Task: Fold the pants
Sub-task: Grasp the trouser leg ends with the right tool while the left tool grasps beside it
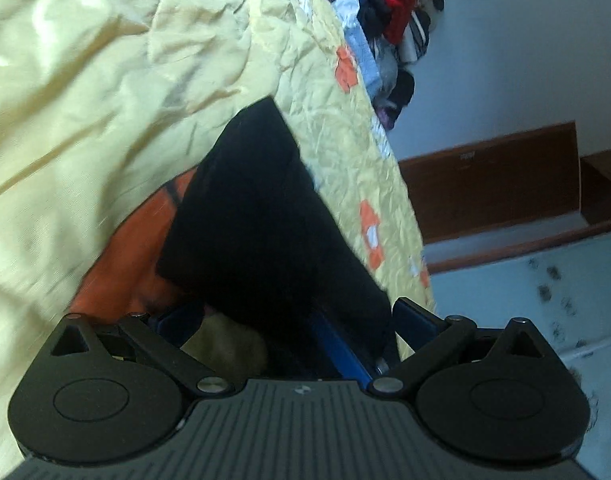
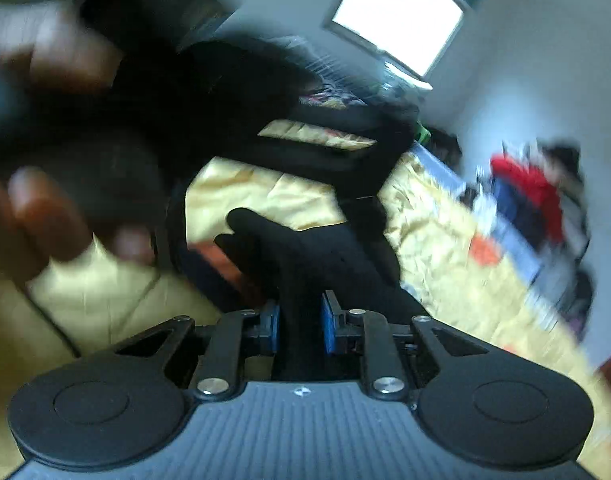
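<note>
The black pants [image 1: 265,216] lie bunched on a yellow bedsheet [image 1: 105,80] over an orange patch [image 1: 133,248]. My left gripper [image 1: 293,316] has its jaws spread wide, and the black cloth fills the gap and hides the left finger; I see no pinch. In the right wrist view the pants [image 2: 305,248] run back across the sheet [image 2: 265,192] in a long dark strip. My right gripper [image 2: 300,320] has its blue pads [image 2: 328,322] close together with a fold of the black cloth squeezed between them. A blurred hand [image 2: 45,208] fills the left of that view.
A heap of mixed clothes [image 1: 385,20] lines the far edge of the bed, also seen as a pile of clothes [image 2: 537,200]. Beyond the bed's edge are a brown wooden frame [image 1: 497,184] and pale blue floor [image 1: 545,312]. A bright window [image 2: 397,12] is high on the wall.
</note>
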`<state>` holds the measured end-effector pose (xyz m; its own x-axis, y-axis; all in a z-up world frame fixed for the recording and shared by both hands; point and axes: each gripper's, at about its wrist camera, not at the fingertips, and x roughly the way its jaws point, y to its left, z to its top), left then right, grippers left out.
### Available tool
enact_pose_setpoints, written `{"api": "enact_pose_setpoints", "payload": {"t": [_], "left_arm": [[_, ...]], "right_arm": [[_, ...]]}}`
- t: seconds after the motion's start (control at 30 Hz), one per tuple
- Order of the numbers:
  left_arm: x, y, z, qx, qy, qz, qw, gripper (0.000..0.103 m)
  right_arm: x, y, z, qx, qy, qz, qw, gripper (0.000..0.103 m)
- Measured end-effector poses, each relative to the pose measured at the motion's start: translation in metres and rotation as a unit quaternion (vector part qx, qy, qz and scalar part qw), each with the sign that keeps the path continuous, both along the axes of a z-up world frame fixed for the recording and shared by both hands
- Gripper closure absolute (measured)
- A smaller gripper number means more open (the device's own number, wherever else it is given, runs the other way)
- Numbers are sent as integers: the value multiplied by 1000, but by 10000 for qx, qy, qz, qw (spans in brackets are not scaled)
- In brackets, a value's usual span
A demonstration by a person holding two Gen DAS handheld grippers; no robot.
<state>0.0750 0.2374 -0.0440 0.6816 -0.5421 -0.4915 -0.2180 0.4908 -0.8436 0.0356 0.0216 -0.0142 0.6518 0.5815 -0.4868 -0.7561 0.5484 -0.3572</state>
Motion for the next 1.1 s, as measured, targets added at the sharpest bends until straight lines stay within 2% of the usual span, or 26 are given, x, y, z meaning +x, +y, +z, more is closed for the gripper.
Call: {"api": "enact_pose_setpoints", "payload": {"t": [0.07,0.1,0.17,0.2,0.27,0.33,0.4,0.43,0.47,0.57,0.63,0.73,0.8,0.87,1.0,1.1], "left_arm": [[10,-2,0,-37,-85,195,9998,0],[14,-2,0,-45,-116,302,9995,0],[20,-2,1,-3,-119,500,9987,1],[21,-2,2,-8,-133,547,9984,2],[25,-5,3,101,-227,506,9984,5],[25,-8,4,302,-277,491,9980,15],[24,-10,3,503,-244,543,9970,48],[23,-10,1,599,-212,570,9964,55],[22,-9,-1,687,-202,607,9956,67],[14,-13,2,1017,-370,643,9920,82],[5,-28,19,1625,-730,620,9821,83],[-10,-62,50,2404,-1398,457,9595,84],[-18,-87,71,2746,-1757,316,9449,83],[-25,-111,87,2921,-2050,191,9340,83],[-28,-168,111,3054,-2507,-245,9183,83],[-33,-213,117,3136,-2778,-590,9061,82]], "right_arm": [[12,-16,9,480,473,-74,9977,83],[18,-25,13,773,852,-48,9933,83],[28,-47,21,1369,1863,436,9719,83],[28,-60,26,1643,1962,496,9654,83],[35,-76,32,1785,1918,318,9645,83],[47,-93,32,2025,1974,-98,9591,83],[63,-91,25,1701,1879,-703,9648,83],[71,-87,19,1497,1847,-909,9671,83],[78,-82,12,1366,1860,-1019,9677,83],[89,-73,-1,1501,2077,-1012,9613,83],[92,-74,-2,1806,2206,-930,9540,83],[78,-74,3,2146,2251,-860,9465,83],[70,-85,14,2320,2139,-863,9450,83],[66,-103,24,2613,2069,-906,9385,83],[51,-158,42,3174,1938,-1057,9222,83],[37,-204,49,3450,1844,-1313,9109,83]]}}
